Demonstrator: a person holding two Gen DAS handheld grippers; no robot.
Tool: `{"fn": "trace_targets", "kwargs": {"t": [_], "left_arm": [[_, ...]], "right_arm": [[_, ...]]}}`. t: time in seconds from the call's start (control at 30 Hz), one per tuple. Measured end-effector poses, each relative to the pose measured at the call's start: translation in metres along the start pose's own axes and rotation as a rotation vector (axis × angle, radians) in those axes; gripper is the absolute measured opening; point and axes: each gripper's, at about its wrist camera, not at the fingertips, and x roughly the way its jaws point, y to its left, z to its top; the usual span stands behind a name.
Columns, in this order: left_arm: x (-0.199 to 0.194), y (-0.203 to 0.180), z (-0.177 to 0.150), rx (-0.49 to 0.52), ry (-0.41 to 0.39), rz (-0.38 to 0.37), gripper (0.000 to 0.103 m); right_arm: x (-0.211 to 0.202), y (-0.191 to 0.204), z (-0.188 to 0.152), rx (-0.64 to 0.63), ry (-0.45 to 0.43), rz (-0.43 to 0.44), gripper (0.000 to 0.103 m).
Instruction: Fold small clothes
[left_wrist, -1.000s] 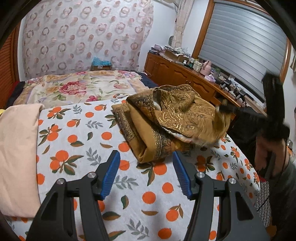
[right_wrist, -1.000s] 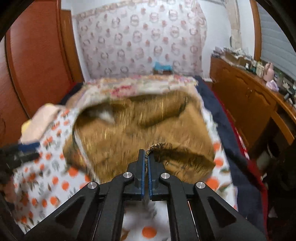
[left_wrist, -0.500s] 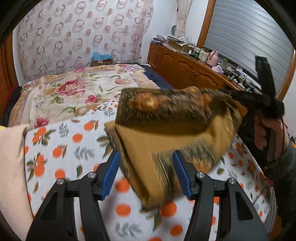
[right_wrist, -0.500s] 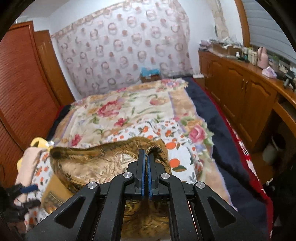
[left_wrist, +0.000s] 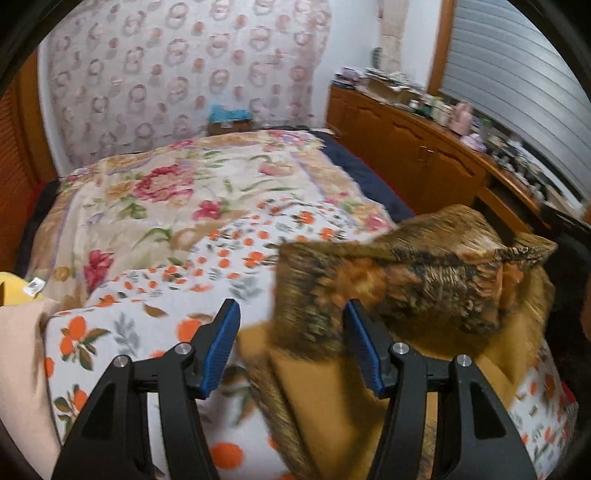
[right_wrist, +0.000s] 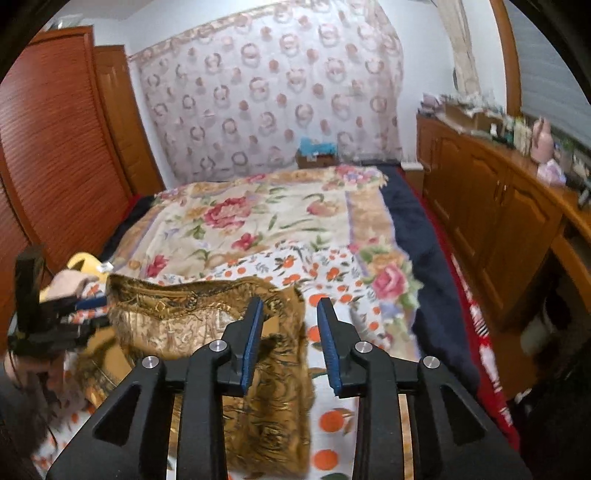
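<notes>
Fingers of both grippers gape around brown garment (left_wrist: 399, 291) beside pink cloth (left_wrist: 18, 369).

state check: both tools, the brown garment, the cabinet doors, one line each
Left tool: open, nothing held, garment edge lying between its fingers.
Right tool: open, nothing held.
Brown gold-patterned garment: loosely folded over, lying on the orange-print sheet, blurred.
Cabinet doors: closed.

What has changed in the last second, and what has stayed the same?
The right gripper, shut on the brown cloth before, has opened and let it go. The cloth was lifted and folded over, and now lies on the bed. The left gripper stays open.
</notes>
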Motion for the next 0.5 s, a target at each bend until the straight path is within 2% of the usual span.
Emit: {"fn": "trace_targets", "kwargs": {"t": [0.13,0.37,0.5], "left_arm": [[0.009,0.012,-0.001,-0.016,0.02,0.01,0.058],[0.007,0.016,-0.004,-0.027,0.016,-0.065,0.058],[0.008,0.016,-0.001,-0.036,0.017,-0.137,0.041]], "right_arm": [[0.0,0.002,-0.012,-0.052,0.007,0.033,0.034],[0.027,0.014,-0.027,-0.12,0.091,0.069,0.035],[0.053,0.01,-0.023,-0.119,0.138,0.069,0.035]]}}
